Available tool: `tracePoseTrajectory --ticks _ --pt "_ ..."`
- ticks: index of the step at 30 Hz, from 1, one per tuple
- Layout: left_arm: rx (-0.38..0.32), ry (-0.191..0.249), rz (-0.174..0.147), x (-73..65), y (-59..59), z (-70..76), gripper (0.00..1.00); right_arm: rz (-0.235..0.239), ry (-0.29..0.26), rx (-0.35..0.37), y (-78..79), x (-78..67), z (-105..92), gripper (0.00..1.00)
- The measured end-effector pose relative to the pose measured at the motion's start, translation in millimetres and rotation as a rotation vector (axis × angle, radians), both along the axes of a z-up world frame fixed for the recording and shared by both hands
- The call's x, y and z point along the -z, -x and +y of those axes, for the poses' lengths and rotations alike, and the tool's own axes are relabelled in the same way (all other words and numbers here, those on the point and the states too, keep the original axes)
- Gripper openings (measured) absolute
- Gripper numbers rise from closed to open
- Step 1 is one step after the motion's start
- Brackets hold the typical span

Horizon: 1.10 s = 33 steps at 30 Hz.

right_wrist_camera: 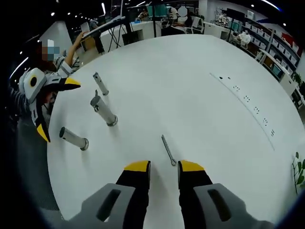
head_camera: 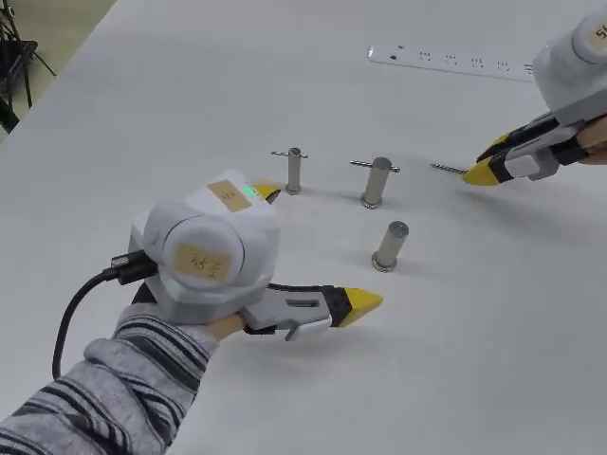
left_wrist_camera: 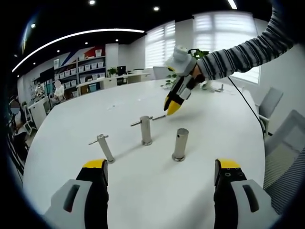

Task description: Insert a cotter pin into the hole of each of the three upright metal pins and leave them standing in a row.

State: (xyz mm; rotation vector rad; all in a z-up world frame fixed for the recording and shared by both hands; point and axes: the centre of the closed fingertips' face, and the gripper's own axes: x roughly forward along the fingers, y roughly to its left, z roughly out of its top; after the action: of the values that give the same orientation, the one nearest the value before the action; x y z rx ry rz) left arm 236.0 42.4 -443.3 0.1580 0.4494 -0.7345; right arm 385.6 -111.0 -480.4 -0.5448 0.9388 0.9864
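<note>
We judge the third insertion to be in hand. The bare metal pin (head_camera: 390,245) stands upright on the worktop (head_camera: 190,85), its hole unfilled. Beyond it, the second metal pin (head_camera: 377,182) and the third metal pin (head_camera: 294,171) each carry a cotter pin crosswise. Right of the bare pin, the right gripper (head_camera: 481,173) has its jaws clenched on the last cotter pin (head_camera: 447,169). Left of the bare pin, the left gripper (head_camera: 317,246) has its jaws spread and holds nothing. Next, the cotter pin's tip must line up with the hole, and the bare pin likely needs steadying.

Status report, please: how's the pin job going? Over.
Left gripper open, empty. Right gripper shut on cotter pin. Two far pins fitted; near pin bare. Nothing blocking.
</note>
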Motion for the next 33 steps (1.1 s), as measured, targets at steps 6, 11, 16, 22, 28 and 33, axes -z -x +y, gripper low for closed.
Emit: tracePoseTrajectory --ticks 6,11,16,22,28,33 --pt "0.021 0.001 0.011 2.1 3.8 -5.0 0.91 -0.017 0.016 -0.023 -17.2 8.8 0.0 0.11" --pt "0.034 -0.008 0.016 4.3 5.8 -6.5 0.91 0.002 0.017 -0.04 -18.1 10.1 1.8 0.08" --pt "0.034 -0.012 0.021 5.7 6.6 -5.5 0.9 0.02 0.048 -0.072 -10.3 11.7 2.3 0.07" --pt "0.036 -0.017 0.026 7.4 7.5 -4.4 0.89 -0.005 0.099 -0.151 -6.1 11.8 5.1 0.05" --pt "0.026 -0.025 0.022 8.2 6.9 -3.0 0.9 -0.028 0.14 -0.226 0.5 11.4 8.0 0.0" --pt "0.024 -0.028 0.023 8.4 7.3 -2.8 0.9 -0.042 0.153 -0.227 -5.4 12.6 7.0 0.0"
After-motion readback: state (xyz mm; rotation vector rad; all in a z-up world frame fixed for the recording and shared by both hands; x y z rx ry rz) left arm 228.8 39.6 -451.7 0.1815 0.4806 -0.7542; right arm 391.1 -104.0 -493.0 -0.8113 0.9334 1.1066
